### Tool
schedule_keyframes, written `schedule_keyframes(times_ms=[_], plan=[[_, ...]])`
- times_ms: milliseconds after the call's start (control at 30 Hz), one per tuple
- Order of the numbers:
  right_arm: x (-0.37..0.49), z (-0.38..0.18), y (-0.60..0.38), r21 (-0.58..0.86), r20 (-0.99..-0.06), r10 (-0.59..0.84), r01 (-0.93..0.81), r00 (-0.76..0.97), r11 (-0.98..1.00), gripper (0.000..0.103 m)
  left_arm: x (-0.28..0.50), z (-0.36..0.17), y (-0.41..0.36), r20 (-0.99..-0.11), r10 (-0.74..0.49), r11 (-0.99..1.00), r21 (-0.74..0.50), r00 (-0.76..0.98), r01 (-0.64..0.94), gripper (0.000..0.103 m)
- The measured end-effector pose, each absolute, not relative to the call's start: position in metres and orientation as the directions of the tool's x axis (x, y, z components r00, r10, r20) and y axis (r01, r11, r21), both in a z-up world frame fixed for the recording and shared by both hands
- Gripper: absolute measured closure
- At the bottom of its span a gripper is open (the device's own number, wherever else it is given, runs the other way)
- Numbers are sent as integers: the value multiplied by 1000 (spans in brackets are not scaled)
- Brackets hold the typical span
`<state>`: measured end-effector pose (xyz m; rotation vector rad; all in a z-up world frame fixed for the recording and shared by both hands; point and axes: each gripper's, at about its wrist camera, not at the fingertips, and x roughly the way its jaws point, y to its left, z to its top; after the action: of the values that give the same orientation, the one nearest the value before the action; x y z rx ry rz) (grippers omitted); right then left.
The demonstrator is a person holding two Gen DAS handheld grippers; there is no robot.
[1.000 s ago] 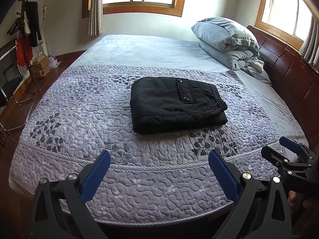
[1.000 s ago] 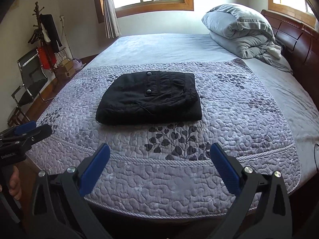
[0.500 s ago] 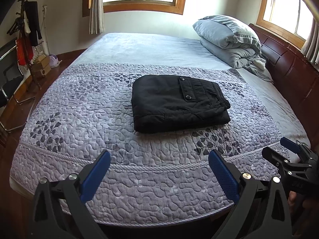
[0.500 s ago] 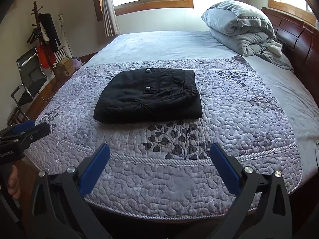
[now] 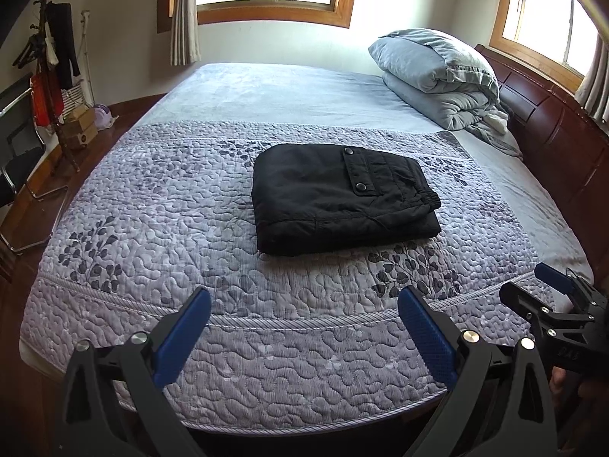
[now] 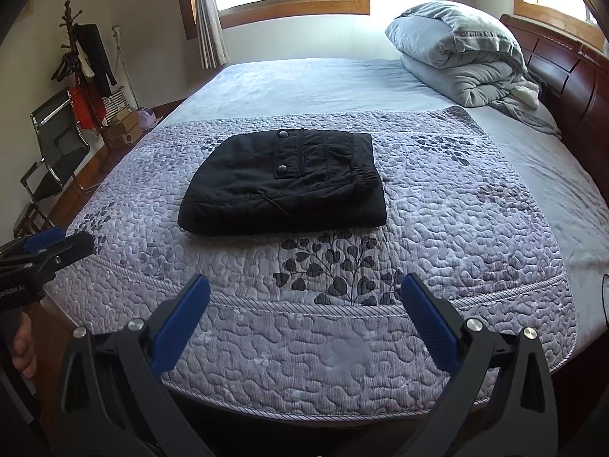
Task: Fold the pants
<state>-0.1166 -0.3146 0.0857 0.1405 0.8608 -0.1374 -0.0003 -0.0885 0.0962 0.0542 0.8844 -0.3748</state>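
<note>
Lying folded mid-quilt (image 5: 152, 228), black pants (image 5: 342, 198): soft, padded, light; best pinched at thick folded edge. Both hand-held grippers, left hand-held gripper (image 5: 304, 327) and right hand-held gripper (image 6: 304, 323), gaped open, empty.

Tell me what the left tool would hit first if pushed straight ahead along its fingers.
Probably the quilted bedspread: the open left tool hangs over the bed's near edge, aimed slightly downward. Past that, the folded black pants lie in line. Depth is unclear, so a shallow path might reach the pants first.
</note>
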Motion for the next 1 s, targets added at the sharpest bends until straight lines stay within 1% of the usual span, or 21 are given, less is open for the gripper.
schedule_keyframes(times_ms=[700, 1000], plan=[[-115, 83, -317, 75, -767, -60, 181, 638, 981, 3, -1, 94, -91, -759, -299, 931, -99, 579, 351, 4], [-115, 81, -320, 83, -770, -58, 190, 636, 978, 3, 1, 90, -96, -778, -300, 923, -91, 552, 373, 4]])
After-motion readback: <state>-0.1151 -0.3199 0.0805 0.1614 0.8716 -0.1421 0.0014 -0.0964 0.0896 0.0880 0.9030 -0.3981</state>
